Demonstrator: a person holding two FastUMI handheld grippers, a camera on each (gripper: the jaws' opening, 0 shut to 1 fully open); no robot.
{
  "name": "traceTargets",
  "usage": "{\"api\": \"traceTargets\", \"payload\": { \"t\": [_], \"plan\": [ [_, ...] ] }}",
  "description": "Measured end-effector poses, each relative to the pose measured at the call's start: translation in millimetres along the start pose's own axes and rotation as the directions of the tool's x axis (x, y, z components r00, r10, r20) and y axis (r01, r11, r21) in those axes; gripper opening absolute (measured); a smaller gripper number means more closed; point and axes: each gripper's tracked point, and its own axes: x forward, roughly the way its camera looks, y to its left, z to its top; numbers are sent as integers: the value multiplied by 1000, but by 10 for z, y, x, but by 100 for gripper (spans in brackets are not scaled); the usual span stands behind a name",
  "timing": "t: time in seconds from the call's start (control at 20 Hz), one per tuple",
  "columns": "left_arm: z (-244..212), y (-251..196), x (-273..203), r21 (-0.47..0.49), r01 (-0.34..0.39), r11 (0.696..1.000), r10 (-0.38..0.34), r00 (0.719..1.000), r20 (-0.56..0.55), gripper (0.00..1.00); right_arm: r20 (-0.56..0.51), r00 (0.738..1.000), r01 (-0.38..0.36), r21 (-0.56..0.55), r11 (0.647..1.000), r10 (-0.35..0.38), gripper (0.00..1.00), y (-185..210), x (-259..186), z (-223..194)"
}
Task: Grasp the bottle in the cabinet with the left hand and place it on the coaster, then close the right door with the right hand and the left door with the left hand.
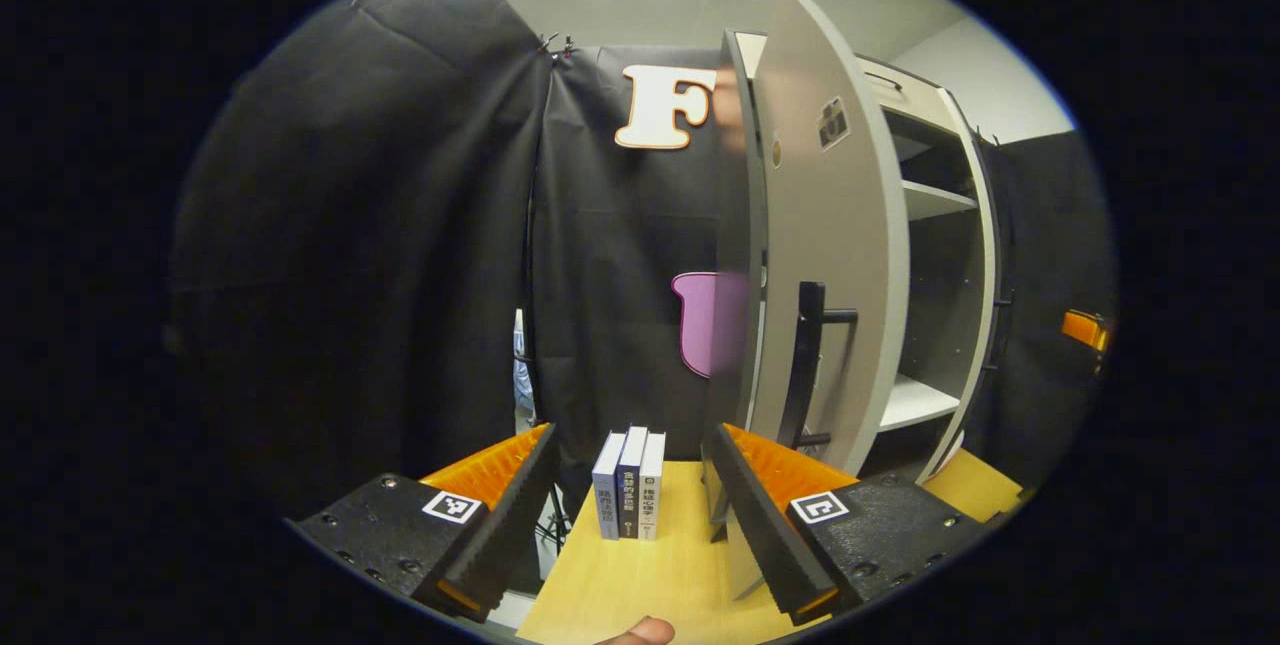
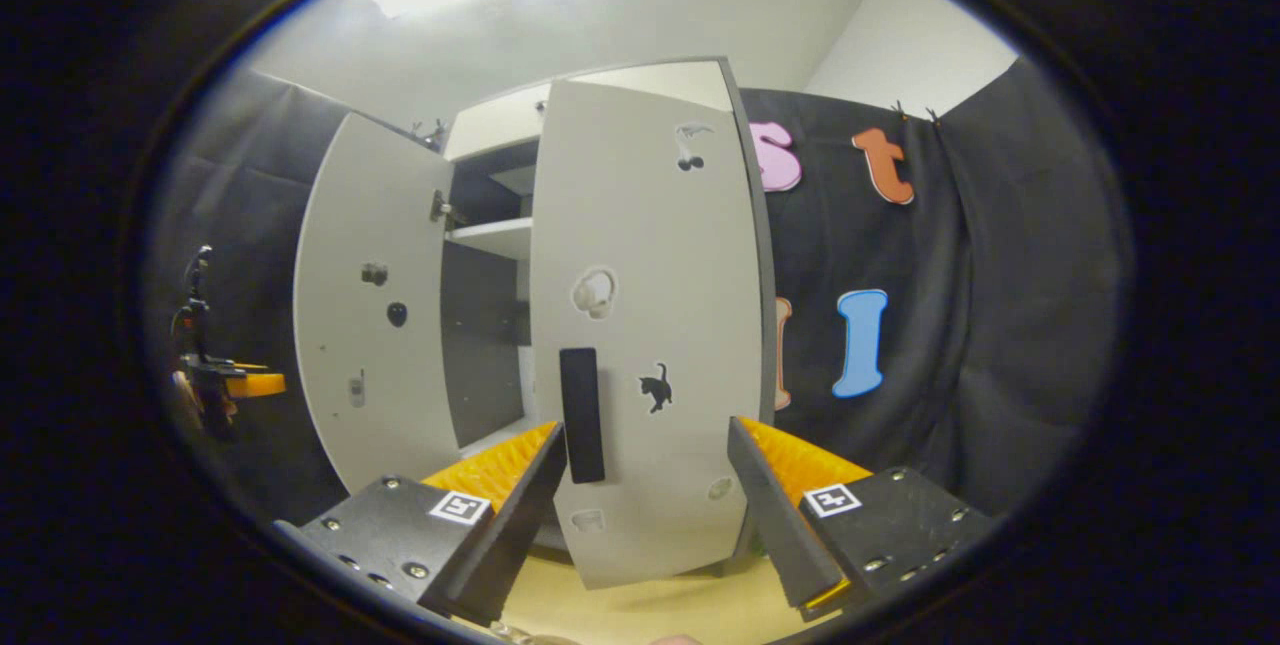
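With our right gripper (image 2: 640,485) spread wide before the right door (image 2: 650,325) (handle (image 2: 582,415) just left), we push flat, steadily.

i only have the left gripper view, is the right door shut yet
Observer: No, the right door stands ajar, its front face toward the right gripper.
Operator: is that gripper on the handle
Observer: Not gripping; its fingers are spread, with the black handle just above the left finger.
Operator: and the left door
Observer: The left door is swung wide open, and a white shelf shows between the doors.
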Motion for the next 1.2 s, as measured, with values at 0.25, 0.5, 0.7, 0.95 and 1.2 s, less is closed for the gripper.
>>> {"api": "traceTargets", "payload": {
  "t": [0.25,0.5,0.7,0.95,1.2],
  "plan": [
    [37,-377,331,-28,67,997,-67,998,-2,96,-25,997,75,31,997,-74,93,-241,-307,83],
    [36,-753,401,75,88,993,-88,996,-1,94,-168,965,209,18,978,-203,98,-533,-705,-276],
    [18,-1055,364,49,117,992,-117,993,2,90,-136,964,232,-2,973,-230,98,-634,-831,-309],
    [-6,-1414,404,81,116,990,-118,993,15,90,-75,968,234,-52,971,-238,98,-763,-984,-237],
    [39,-1592,431,162,92,983,-101,993,53,94,-86,968,229,-96,969,-237,98,-857,-1085,-241]
  ]
}}
